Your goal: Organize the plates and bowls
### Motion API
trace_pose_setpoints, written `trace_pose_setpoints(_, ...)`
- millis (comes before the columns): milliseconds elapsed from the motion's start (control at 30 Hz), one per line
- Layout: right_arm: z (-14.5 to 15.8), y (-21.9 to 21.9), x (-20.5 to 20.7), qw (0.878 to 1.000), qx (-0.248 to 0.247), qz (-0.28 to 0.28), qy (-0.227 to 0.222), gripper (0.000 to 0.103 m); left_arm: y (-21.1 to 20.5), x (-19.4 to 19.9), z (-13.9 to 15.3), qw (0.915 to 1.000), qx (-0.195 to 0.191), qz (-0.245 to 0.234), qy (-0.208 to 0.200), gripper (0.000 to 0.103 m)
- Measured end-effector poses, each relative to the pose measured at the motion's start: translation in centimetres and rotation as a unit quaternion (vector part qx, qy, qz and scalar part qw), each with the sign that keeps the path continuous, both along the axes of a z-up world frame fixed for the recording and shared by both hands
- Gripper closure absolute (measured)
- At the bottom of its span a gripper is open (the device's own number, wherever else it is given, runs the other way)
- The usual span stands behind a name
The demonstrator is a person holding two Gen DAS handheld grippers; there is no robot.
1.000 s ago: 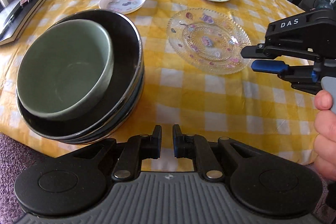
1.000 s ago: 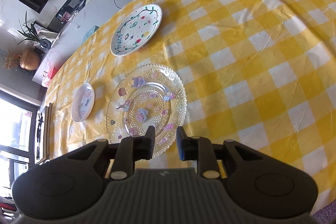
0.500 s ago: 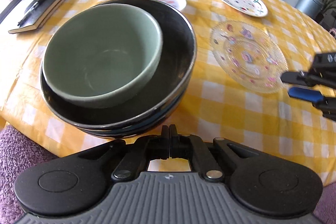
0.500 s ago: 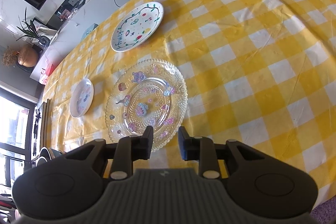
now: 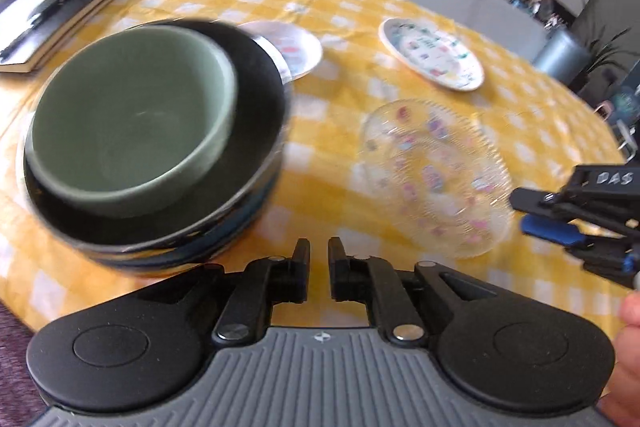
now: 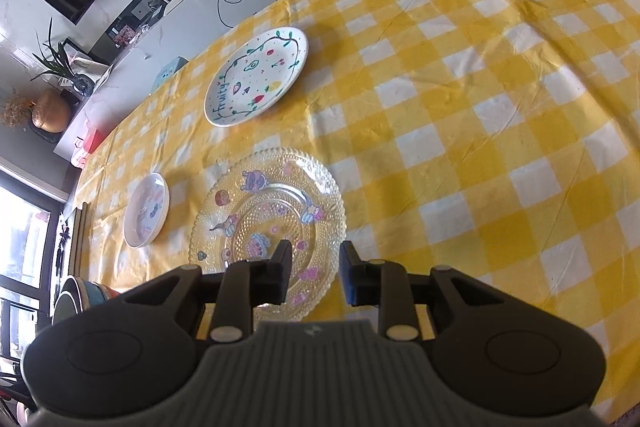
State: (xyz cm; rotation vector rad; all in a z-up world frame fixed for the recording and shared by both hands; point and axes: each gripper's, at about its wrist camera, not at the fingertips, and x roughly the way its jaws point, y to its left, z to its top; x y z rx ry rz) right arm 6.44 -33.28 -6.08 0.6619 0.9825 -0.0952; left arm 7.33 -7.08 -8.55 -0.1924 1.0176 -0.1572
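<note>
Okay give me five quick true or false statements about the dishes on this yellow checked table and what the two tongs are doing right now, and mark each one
1. The green bowl sits inside a black bowl. True.
2. The left tongs grip the black bowl's rim. False: their jaws stand slightly apart with nothing between them.
3. The right tongs hover over the near edge of the clear glass plate. True.
4. The fruit-painted white plate is stacked on the glass plate. False: it lies apart, alone on the tablecloth.
5. The small white plate lies between the glass plate and the bowl stack. True.
</note>
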Motion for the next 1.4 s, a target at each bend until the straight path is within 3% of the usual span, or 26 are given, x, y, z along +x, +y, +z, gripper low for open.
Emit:
trace_pose_setpoints(167, 0.0, -0.6, 0.9, 1.000, -0.011, 0.003, -0.009, 0.077, -2.1, 1.6, -0.2, 0.9998, -0.013, -0.001, -0.018, 0.077)
trace_pose_setpoints(633, -1.2, -1.7, 3.7, 0.999, -0.013, 0.021, -0.028, 0.071, -4.3, 4.4, -1.9, 0.9989, 0.004, 0.029, -0.038, 0.067)
trace_pose_setpoints(833, -2.4, -2.0, 4.4, 0.999, 0.008, 0.026, -0.024, 0.073, -4.4, 4.2, -2.0, 0.9984, 0.006, 0.023, -0.051, 0.073)
trace_pose_setpoints(933, -3.1, -2.1, 4.5, 0.999, 0.015, 0.023, -0.016, 0.079, -4.3, 4.1, -2.0, 0.9983, 0.003, 0.026, -0.053, 0.076)
trace_pose_setpoints(1033, -3.2, -2.0, 4.5, 1.000, 0.000, 0.018, -0.011, 0.092, -4.0, 4.0, -2.0, 0.9983, -0.010, 0.034, -0.047, 0.081)
trace_pose_setpoints(1400, -1.6, -2.3, 2.0, 1.000, -0.003, 0.005, -0.007, 0.098, -3.3, 2.1, -0.1, 0.9974, -0.033, 0.026, -0.059, 0.085)
